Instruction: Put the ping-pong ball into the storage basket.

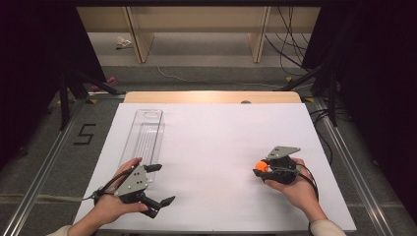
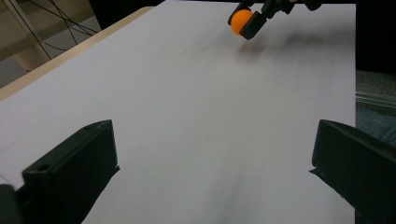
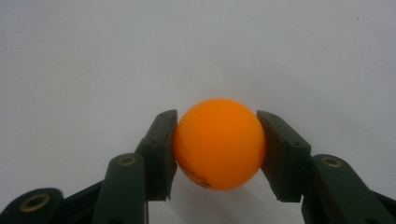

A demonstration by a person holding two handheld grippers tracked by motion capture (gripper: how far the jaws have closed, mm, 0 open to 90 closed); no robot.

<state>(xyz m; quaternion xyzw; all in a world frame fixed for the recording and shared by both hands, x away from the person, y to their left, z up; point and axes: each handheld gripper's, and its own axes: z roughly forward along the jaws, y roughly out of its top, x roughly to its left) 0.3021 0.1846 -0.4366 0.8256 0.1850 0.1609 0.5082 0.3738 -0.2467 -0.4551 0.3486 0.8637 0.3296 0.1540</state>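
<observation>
The right gripper (image 3: 217, 154) is clamped on the orange ball (image 3: 218, 142), the left gripper (image 1: 160, 184) spread empty; carrying it to the clear tray (image 1: 145, 135) likely remains.

The worktop (image 1: 221, 132) carries a white sheet covering most of its surface; a strip of bare wood shows along the far edge. A clear plastic tray (image 1: 143, 140) lies lengthwise near the worktop's left edge. A black numeral 5 (image 1: 84, 133) marks the floor left of the worktop.

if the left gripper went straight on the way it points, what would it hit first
Probably the right gripper with its orange ball; before that only bare white table, though depth is hard to judge.
</observation>
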